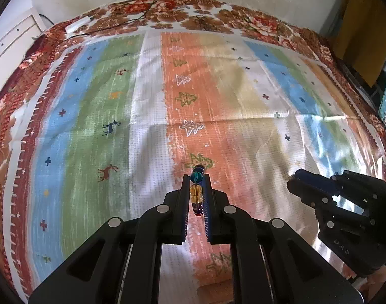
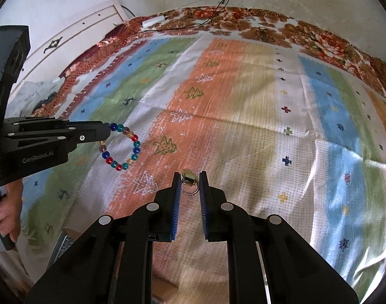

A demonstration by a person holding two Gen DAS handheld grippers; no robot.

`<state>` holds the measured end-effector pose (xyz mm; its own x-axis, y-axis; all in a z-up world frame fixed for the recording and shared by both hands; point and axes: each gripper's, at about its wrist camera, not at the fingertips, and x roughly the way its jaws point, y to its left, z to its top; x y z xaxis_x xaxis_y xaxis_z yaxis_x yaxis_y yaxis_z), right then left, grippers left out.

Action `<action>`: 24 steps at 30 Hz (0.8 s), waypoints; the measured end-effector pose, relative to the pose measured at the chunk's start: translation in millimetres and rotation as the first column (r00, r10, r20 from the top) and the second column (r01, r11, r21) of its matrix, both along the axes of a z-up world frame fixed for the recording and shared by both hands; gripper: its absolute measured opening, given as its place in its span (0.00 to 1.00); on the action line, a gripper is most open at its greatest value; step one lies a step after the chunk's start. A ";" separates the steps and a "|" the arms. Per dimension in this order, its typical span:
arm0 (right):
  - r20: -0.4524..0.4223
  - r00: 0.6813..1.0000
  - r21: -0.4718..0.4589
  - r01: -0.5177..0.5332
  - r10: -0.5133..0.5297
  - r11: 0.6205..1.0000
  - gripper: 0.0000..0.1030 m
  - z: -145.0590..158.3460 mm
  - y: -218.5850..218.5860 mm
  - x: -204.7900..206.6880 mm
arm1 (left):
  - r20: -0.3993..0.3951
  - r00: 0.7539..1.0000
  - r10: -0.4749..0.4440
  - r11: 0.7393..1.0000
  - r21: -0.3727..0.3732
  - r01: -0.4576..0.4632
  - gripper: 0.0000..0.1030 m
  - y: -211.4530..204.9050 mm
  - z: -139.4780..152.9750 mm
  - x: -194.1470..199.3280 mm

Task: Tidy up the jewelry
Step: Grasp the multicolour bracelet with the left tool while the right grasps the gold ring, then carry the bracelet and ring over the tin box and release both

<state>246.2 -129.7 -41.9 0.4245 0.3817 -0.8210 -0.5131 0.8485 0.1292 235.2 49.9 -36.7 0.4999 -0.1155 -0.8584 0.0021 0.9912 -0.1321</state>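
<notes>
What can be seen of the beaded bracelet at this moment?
The beaded bracelet is a closed ring of round, glossy, see-through beads in blue, teal, red and amber, looking like glass or plastic. The left gripper is shut on one side of it, beads wedged between the fingers, and the rest of the loop hangs free below, off the striped cloth. Nothing else touches it.

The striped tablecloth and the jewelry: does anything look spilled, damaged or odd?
Nothing stands out. The round bracelet of coloured glass beads hangs whole from the left gripper; the striped tablecloth only shows fold creases.
</notes>
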 end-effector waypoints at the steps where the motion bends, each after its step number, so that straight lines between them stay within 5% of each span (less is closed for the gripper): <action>1: 0.006 1.000 0.003 -0.002 0.002 1.000 0.15 2.4 -0.7 -3.0 | 0.006 1.000 0.001 1.000 -0.001 -0.001 0.09 -0.4 1.5 -2.0; 24: 0.132 0.991 0.036 -0.017 0.012 0.999 0.15 35.3 -12.1 -58.1 | 0.189 0.982 0.026 0.999 -0.023 -0.022 0.09 -12.3 44.7 -74.4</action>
